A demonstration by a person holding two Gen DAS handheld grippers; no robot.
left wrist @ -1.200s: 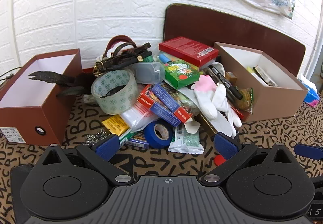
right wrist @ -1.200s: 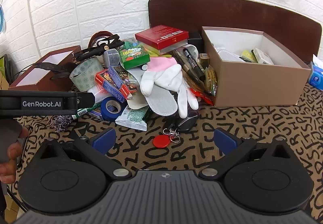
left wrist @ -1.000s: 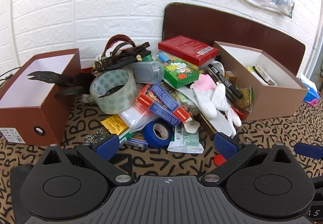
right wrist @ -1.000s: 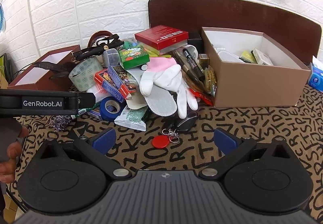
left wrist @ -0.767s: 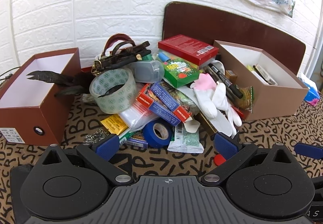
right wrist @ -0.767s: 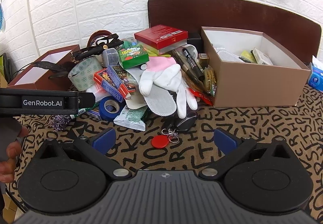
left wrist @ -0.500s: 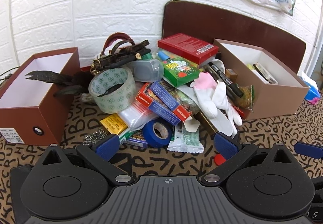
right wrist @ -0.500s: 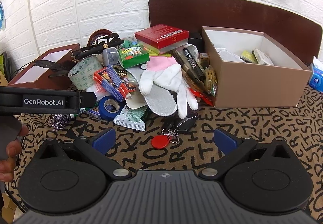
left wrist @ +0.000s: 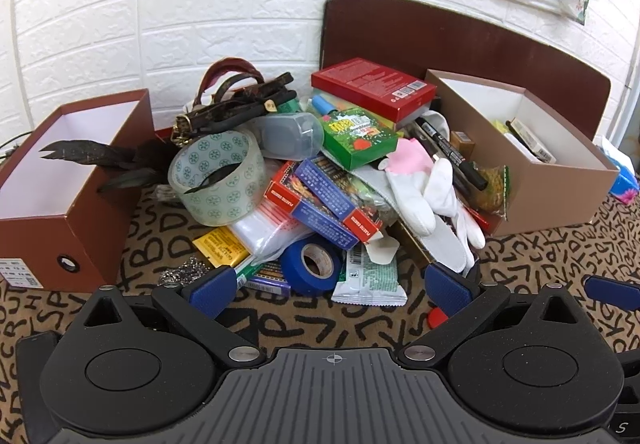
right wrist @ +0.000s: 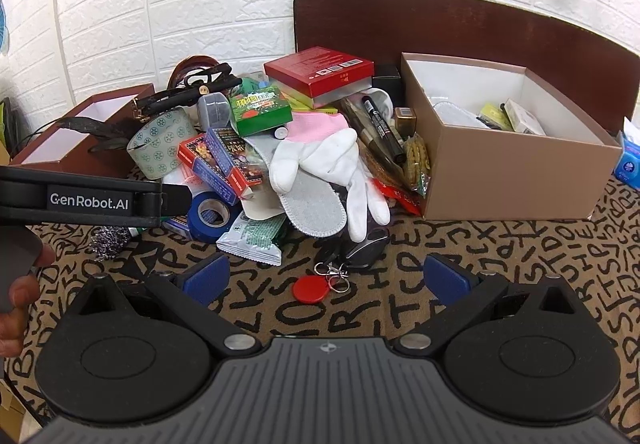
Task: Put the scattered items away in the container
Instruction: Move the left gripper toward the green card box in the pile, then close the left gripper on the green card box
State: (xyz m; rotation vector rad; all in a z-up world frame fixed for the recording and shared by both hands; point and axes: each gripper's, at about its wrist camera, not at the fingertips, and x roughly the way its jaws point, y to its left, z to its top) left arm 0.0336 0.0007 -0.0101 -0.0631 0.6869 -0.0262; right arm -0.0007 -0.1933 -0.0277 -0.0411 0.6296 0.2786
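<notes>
At the bottom of each wrist view, the left gripper (left wrist: 327,286) and right gripper (right wrist: 326,280) are hovering with jaws apart, holding nothing. Beyond them the pile (right wrist: 276,147) is sitting mid-frame, with the tan box (right wrist: 512,171) lying at right.

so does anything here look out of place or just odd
Nearly everything is heaped loose between the boxes. Oddest is the dark feather hanging over the rim of the left brown box, and the red key tag lying apart from the pile on the patterned cloth.
</notes>
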